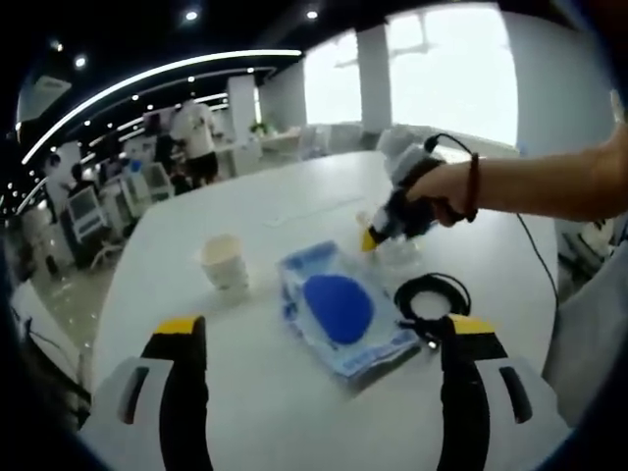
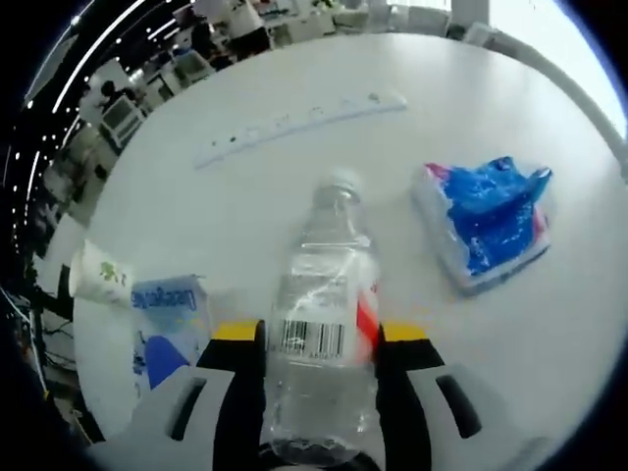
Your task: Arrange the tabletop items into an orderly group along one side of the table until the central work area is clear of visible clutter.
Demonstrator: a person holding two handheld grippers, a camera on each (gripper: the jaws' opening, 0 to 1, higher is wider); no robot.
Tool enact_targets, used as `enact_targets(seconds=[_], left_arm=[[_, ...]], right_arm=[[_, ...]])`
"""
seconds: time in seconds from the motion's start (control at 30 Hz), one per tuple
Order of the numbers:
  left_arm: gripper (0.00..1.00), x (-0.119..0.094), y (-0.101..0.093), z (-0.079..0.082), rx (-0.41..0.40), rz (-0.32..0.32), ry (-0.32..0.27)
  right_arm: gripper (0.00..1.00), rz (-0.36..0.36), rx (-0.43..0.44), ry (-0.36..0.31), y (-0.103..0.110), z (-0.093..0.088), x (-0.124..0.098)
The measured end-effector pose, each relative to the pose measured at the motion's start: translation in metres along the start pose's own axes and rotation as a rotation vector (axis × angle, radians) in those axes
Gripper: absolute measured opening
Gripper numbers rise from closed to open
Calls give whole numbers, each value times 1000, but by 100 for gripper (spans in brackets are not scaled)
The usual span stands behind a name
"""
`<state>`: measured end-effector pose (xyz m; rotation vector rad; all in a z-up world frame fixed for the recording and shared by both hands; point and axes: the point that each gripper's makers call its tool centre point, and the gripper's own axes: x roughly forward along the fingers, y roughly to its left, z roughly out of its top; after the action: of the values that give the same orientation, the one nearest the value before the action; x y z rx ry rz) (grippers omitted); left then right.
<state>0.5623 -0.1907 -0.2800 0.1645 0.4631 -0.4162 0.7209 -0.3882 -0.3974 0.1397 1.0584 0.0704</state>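
Jaws of the left gripper point(image 1: 322, 339) stood wide apart in the left gripper view, holding nothing, above the white table point(image 1: 245, 211). Between and beyond them lay a blue-and-clear packet point(image 1: 339, 312), with a coiled black cable point(image 1: 432, 296) just beside its right edge and a paper cup point(image 1: 226, 262) standing to its left. Farther back, a person's hand point(image 1: 453, 191) held the right gripper point(image 1: 392, 228) low over the table.

Seen from the right gripper view, the right gripper point(image 2: 320, 339) was clamped on a clear plastic bottle point(image 2: 322, 314), cap pointing away. A blue-and-white wrapped pack point(image 2: 488, 224) lay to the right, well apart. The paper cup point(image 2: 101, 275) and blue-and-clear packet point(image 2: 167, 324) sat at left, touching. A white power strip point(image 2: 299, 126) lay beyond.
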Motion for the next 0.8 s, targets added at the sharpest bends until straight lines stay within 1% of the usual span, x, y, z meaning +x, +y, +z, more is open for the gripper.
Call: enact_targets(seconds=[0.1,0.2,0.43,0.47,0.57,0.63,0.77,0.8], left_arm=[[96,-1,1,1,-4,3,-6],[96,-2,2,2,-7,5,-9],[95,-3,3,2,-15,11,-10],[95,-3,4,2,-15,12,-10],[95,-2,5,2,-18,12,-11],[95,-2,4,3,-19,12,-15],[94,-2,4,3,-19,9,-18],[94,-2,3,3,-22,8,-18]], right_arm=[[42,14,-5,-11,-1,2,-2],[40,38,-52,-18,2,1,-3],[38,96,-82,-60,7,1,-11],[38,111,-103,-74,8,3,-13],[37,146,-121,-83,13,4,-18],[37,164,-158,-97,15,6,-22],[37,234,-161,-134,26,8,-32],[37,255,-185,-138,30,7,-37]])
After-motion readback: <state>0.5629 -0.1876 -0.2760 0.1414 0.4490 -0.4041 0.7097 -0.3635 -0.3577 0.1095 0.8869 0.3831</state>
